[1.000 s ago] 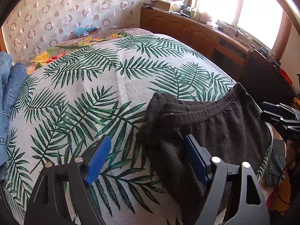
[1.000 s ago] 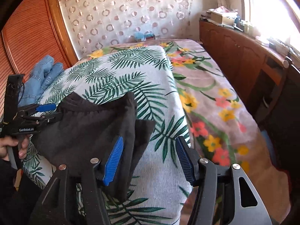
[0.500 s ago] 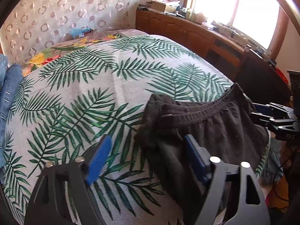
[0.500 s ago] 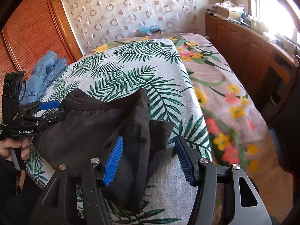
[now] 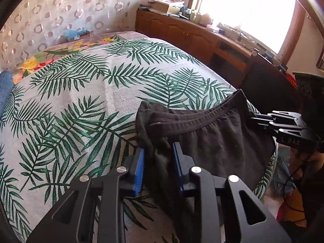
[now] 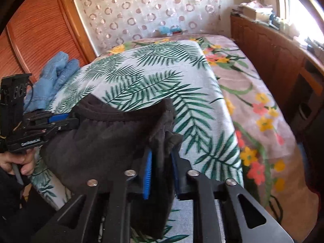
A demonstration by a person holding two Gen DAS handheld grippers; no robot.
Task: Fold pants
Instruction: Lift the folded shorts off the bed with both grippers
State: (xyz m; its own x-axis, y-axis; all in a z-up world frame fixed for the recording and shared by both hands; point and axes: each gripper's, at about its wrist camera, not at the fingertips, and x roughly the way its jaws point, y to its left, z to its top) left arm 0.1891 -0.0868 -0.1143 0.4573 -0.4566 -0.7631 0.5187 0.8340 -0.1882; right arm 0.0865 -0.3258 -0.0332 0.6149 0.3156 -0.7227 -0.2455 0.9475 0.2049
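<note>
On the bed (image 5: 85, 101) with its palm-leaf cover, black pants (image 5: 218, 141) lie bunched at the near edge. Left gripper (image 5: 158, 162) and right gripper (image 6: 162, 166) jaws have just closed, each pinching a waistband corner. Lifting both evenly should keep the fabric taut.

Pants (image 5: 212, 141) on bed (image 5: 101, 105) near edge, jeans (image 6: 54, 81) far left

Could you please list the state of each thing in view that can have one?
Black pants: bunched at the near edge of the bed, waistband open, gripped at both ends.
Left gripper: jaws just closed, shut on the pants.
Right gripper: jaws just closed, shut on the pants.
Jeans: lying crumpled at the bed's far side.
</note>
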